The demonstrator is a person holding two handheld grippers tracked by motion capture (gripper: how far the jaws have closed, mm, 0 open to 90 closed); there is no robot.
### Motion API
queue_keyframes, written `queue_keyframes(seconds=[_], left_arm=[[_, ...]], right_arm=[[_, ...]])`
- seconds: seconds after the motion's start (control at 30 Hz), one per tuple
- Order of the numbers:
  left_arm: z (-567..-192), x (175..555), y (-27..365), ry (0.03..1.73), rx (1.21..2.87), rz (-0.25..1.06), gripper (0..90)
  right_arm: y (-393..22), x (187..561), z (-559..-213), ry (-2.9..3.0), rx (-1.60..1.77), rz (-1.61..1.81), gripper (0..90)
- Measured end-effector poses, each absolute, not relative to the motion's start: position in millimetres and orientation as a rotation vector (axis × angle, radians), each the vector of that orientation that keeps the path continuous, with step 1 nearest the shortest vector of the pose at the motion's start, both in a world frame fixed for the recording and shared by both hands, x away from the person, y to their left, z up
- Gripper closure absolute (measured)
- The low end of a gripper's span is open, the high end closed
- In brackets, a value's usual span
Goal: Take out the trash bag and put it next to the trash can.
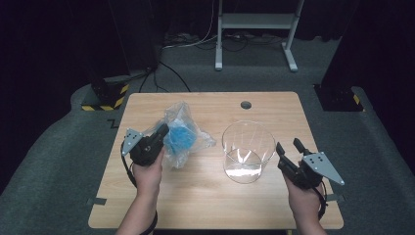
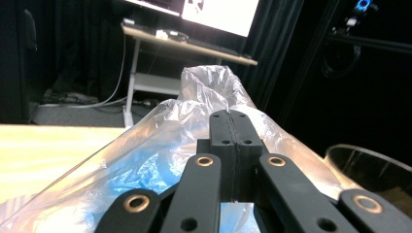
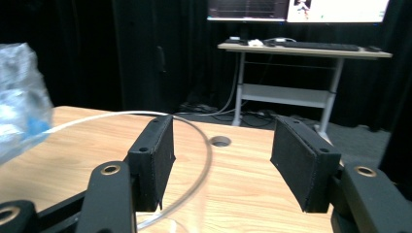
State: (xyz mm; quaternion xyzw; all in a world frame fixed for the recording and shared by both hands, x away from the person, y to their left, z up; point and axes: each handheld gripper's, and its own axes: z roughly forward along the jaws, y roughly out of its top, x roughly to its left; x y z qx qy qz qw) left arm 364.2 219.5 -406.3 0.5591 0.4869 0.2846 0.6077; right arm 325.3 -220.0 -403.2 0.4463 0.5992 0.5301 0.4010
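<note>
A crumpled clear plastic bag (image 1: 188, 139) with something blue inside lies left of centre on the wooden table (image 1: 195, 200). My left gripper (image 1: 161, 131) is shut on the bag's film at its left side. In the left gripper view the jaws (image 2: 235, 121) stand pressed together, with the bag (image 2: 145, 155) bulging around them. A clear glass bowl (image 1: 247, 147) stands right of centre. My right gripper (image 1: 288, 145) is open just right of it. In the right gripper view the bowl's rim (image 3: 206, 160) curves between the open jaws (image 3: 221, 145), close to the left pad and untouched.
A round cable hole (image 1: 245, 105) sits near the table's far edge. Beyond the table are a white desk frame (image 1: 257, 29) and black stands with yellow-black tape (image 1: 105, 95). Bare tabletop lies along the near edge between the person's forearms.
</note>
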Motion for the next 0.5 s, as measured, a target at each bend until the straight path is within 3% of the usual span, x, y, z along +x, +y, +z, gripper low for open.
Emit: queue_keyframes(seconds=[0.3,0.5], left_arm=[[-424,381,210,1.187,1.327,0.619,89.5],[-438,397,196,1.205,1.38,0.617,89.4]], right_arm=[[-238,337,-423,1.476,1.216,1.258,39.9],[-252,356,-458,1.521,1.307,1.158,38.9]])
